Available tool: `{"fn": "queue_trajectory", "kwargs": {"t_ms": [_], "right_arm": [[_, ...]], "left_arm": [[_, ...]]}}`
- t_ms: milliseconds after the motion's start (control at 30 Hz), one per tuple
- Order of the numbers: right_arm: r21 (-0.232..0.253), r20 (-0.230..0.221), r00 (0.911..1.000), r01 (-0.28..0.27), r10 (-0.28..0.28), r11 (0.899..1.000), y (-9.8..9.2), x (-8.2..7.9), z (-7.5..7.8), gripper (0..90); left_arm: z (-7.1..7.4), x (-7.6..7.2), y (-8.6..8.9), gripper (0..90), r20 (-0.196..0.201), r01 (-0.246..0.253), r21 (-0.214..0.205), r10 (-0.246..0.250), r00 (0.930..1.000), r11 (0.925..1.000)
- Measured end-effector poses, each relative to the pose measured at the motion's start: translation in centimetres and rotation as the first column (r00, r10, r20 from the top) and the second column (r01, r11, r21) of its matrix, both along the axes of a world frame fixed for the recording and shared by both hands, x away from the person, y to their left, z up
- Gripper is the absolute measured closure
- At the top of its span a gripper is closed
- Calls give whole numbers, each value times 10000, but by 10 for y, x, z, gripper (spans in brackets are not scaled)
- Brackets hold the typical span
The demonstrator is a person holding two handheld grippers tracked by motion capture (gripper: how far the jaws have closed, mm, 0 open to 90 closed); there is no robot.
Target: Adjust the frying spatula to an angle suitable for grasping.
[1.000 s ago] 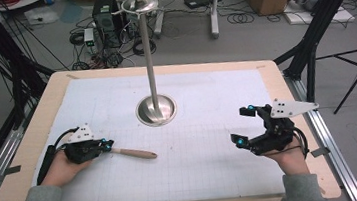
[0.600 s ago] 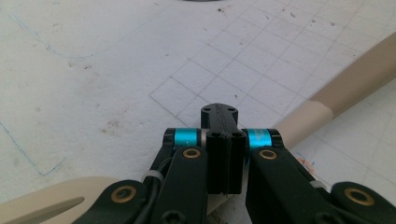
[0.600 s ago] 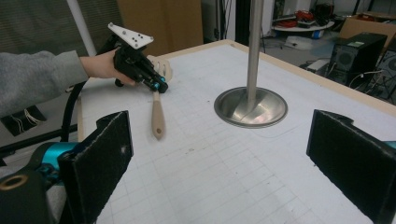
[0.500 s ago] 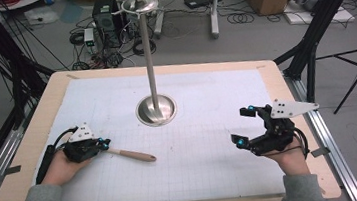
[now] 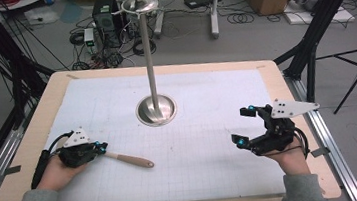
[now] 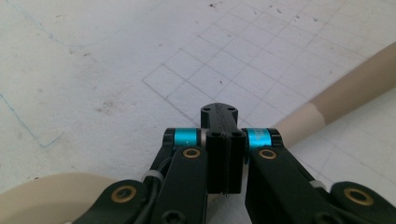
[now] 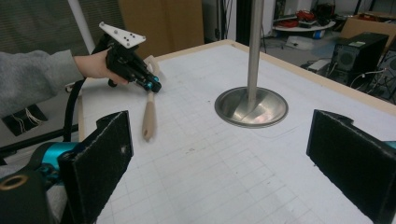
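Left gripper (image 5: 102,147) lower left, jaws clenched beside wooden utensil (image 5: 130,160), apparently to nudge, not grasp. Right gripper (image 5: 245,126) lower right, released, idle.

A wooden utensil (image 5: 122,158) is seen lying flat on the white gridded mat, at the near left part of the table. It is pale beige, with a smooth round handle (image 5: 132,160) that ends in a rounded tip pointing toward the middle of the mat, slightly toward the near edge. A lighter band is seen on the handle (image 6: 348,93) in the left gripper view, where it narrows toward the head. The head end is covered in the high view; a pale rounded part (image 7: 150,63) is seen in the right gripper view. The whole piece is set at a slant to the grid lines.
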State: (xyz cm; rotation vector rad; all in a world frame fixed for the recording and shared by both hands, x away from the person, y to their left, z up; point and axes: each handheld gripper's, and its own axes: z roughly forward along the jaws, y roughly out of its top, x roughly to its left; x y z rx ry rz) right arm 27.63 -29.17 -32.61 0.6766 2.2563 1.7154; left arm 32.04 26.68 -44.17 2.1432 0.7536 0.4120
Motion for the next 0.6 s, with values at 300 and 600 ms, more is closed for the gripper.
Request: {"fn": "queue_trajectory", "kwargs": {"t_ms": [300,600], "right_arm": [[40,-12,10000,-70,70,10000,1,2,0,61],[39,-35,9997,-221,221,9997,7,7,-1,62]], "left_arm": [[2,-17,6,900,78,-41,284,39,10000,9996],[2,-34,14,900,231,53,419,-63,9997,9991]]}}
